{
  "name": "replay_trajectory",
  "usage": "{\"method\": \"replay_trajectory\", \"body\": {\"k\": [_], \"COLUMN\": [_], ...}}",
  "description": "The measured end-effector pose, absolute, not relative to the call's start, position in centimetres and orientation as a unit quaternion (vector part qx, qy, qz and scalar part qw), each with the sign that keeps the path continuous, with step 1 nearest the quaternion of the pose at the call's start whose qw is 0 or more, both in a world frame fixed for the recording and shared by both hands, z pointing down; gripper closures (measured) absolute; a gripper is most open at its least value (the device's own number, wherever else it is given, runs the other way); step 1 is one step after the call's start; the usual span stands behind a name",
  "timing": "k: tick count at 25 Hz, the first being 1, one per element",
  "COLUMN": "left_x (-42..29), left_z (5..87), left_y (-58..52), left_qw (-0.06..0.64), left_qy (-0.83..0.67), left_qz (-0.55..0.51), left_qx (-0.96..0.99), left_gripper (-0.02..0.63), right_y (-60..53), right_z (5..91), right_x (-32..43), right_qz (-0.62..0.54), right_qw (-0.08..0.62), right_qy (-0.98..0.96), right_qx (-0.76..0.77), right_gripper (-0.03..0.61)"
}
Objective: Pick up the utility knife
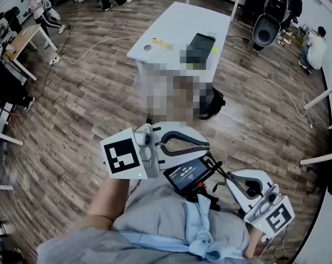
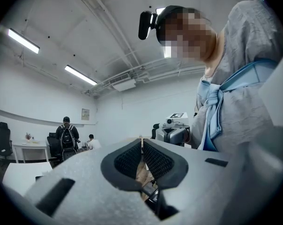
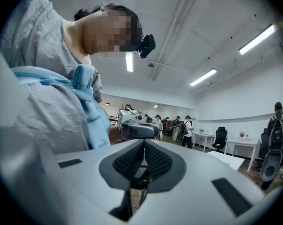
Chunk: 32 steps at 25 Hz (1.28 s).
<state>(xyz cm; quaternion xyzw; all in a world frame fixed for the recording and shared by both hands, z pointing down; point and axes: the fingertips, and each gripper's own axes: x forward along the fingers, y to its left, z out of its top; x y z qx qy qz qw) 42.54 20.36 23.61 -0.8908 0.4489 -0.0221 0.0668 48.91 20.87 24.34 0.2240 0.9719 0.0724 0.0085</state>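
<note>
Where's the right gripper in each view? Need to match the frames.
Head view: right gripper at lower right, beside the person's waist.
Left gripper view: right gripper just right of centre, facing the camera.
Right gripper view: right gripper at bottom centre, its own jaws shut.
Shared landmark: the blue strap knotted on the person's chest.

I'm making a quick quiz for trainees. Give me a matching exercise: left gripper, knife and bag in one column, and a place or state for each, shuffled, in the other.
1. left gripper
2. knife
3. bag

a. on the floor by the table
b. shut
c. on the table

Pairs: 1-b, 2-c, 3-a
</note>
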Motion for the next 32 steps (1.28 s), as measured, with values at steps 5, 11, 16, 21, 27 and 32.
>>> {"method": "replay_trajectory", "body": {"k": [5, 11, 16, 21, 27, 32], "left_x": [42.3, 42.3, 42.2, 42.2, 40.4, 36.6], "left_z": [23.6, 23.7, 23.8, 24.3, 24.8, 24.6], "left_y": [21.1, 21.9, 22.5, 22.8, 23.0, 23.0], "left_qw": [0.073, 0.068, 0.063, 0.06, 0.051, 0.049], "left_qy": [0.45, 0.453, 0.454, 0.445, 0.441, 0.446], "left_qz": [-0.025, -0.021, -0.018, -0.018, -0.02, -0.017], "left_qx": [-0.89, -0.889, -0.889, -0.893, -0.896, -0.894], "left_gripper": [0.595, 0.595, 0.595, 0.595, 0.595, 0.595], "right_y": [21.3, 22.0, 22.5, 22.7, 22.5, 22.5], "right_z": [24.3, 24.4, 24.5, 25.0, 25.4, 25.2], "right_x": [48.4, 48.2, 48.0, 47.7, 45.7, 41.8], "right_qz": [0.089, 0.093, 0.094, 0.092, 0.088, 0.09], "right_qw": [0.008, 0.005, 0.003, -0.004, -0.011, -0.021], "right_qy": [0.972, 0.97, 0.97, 0.971, 0.971, 0.968], "right_qx": [0.217, 0.223, 0.223, 0.221, 0.221, 0.232], "right_gripper": [0.549, 0.549, 0.549, 0.549, 0.549, 0.549]}}
